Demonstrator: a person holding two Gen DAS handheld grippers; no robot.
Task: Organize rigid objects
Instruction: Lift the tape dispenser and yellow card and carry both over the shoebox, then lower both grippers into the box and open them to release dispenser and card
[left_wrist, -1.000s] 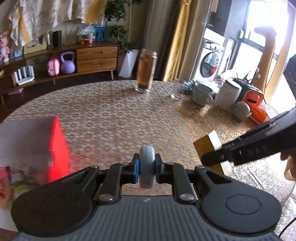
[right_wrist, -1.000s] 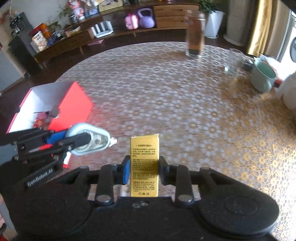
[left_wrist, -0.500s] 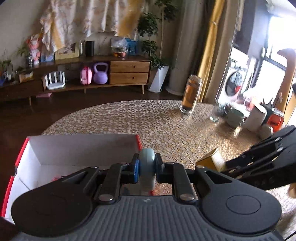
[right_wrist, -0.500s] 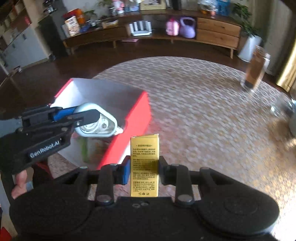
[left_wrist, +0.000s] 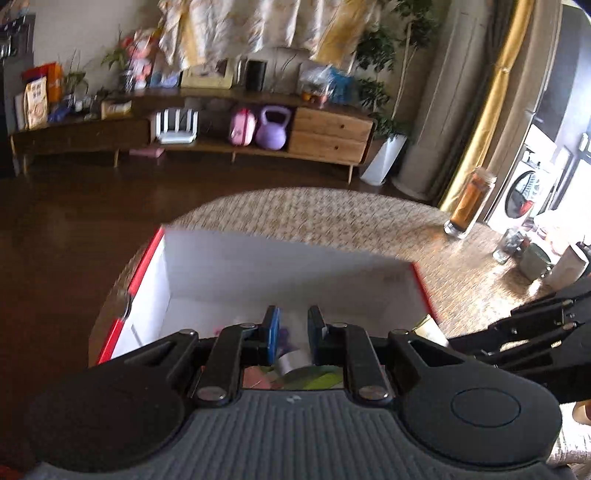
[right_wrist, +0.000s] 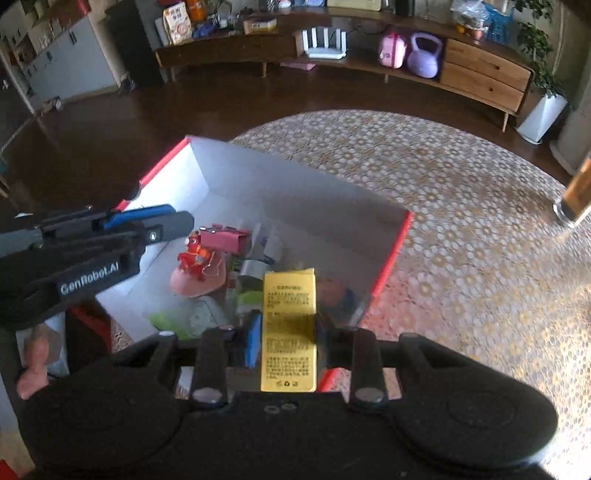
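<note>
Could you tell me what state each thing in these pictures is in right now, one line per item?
Left gripper: open, empty, over the box.
Right gripper: shut on the yellow carton, held upright over the box's near edge.
Red box: open-topped, partly filled with small items.
Red toy figure: lying inside the box.
Glass jar: upright on the table, holding brown contents.

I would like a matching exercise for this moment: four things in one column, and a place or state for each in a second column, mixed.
1. left tool
2. yellow box
3. red toy figure
4. glass jar

a. lying inside the red-and-white box
b. open, nothing between its fingers
c. standing on the table
d. clamped in the right tool

Pairs: 1-b, 2-d, 3-a, 4-c
</note>
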